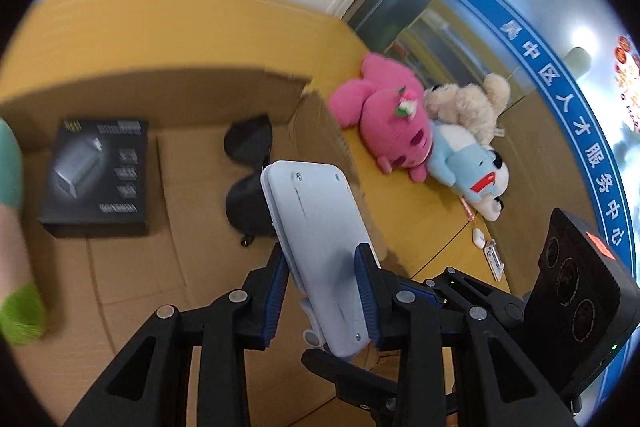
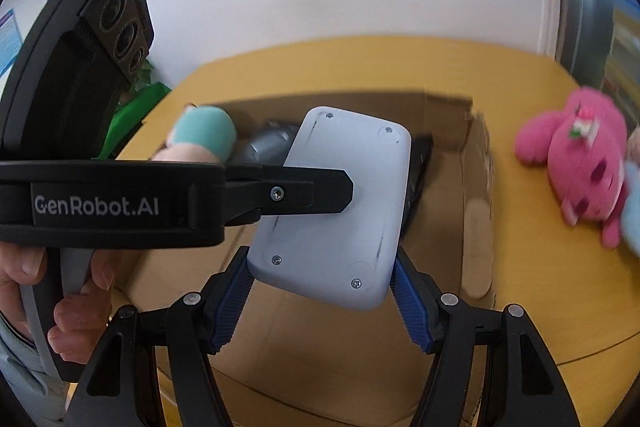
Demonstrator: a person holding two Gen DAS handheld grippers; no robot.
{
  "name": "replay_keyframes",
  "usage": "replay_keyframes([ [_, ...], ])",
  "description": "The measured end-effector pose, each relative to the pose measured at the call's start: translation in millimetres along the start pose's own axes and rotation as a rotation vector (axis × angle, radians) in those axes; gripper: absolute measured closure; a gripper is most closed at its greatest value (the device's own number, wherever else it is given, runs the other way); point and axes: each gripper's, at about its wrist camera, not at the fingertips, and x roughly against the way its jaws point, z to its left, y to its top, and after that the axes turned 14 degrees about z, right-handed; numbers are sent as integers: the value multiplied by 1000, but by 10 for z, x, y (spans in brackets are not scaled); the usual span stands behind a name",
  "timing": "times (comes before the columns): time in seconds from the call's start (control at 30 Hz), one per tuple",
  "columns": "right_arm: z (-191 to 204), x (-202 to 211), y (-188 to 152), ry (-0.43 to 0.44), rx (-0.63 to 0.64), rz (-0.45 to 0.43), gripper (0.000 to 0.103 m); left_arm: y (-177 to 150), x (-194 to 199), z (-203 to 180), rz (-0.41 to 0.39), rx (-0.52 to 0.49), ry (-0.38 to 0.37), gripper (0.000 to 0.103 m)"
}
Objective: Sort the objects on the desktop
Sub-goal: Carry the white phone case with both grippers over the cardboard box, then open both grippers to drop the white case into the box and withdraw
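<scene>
My left gripper (image 1: 324, 267) is shut on a flat pale grey device (image 1: 316, 239) and holds it above an open cardboard box (image 1: 132, 275). In the right wrist view the same device (image 2: 340, 211) is clamped by the left gripper's black finger (image 2: 288, 193) coming from the left. My right gripper (image 2: 320, 283) is open, its blue pads to either side of the device's near edge; contact cannot be told. In the box lie a black product box (image 1: 96, 175), a black pouch (image 1: 248, 171) and a teal and pink plush (image 2: 204, 137).
A pink plush (image 1: 384, 119), a beige plush (image 1: 468, 103) and a blue and white plush (image 1: 472, 175) lie on the yellow desk (image 1: 420, 223) right of the box. Small white items (image 1: 486, 247) lie near the desk edge. A glass wall stands behind.
</scene>
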Motion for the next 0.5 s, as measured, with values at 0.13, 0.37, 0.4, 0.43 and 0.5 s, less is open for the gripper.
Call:
replay_keyframes([
  [0.13, -222, -320, -148, 33, -86, 96, 38, -36, -364, 131, 80, 61, -23, 72],
  [0.37, -186, -537, -207, -45, -114, 225, 38, -66, -592, 193, 156, 117, -28, 72],
  [0.4, -227, -604, -170, -61, -114, 252, 38, -81, -613, 172, 167, 116, -10, 71],
  [0.43, -217, -647, -168, -74, -119, 284, 38, -65, -647, 167, 178, 120, -3, 71],
  [0.5, -269, -724, -162, -77, -131, 326, 38, -69, -705, 175, 202, 133, -2, 71],
])
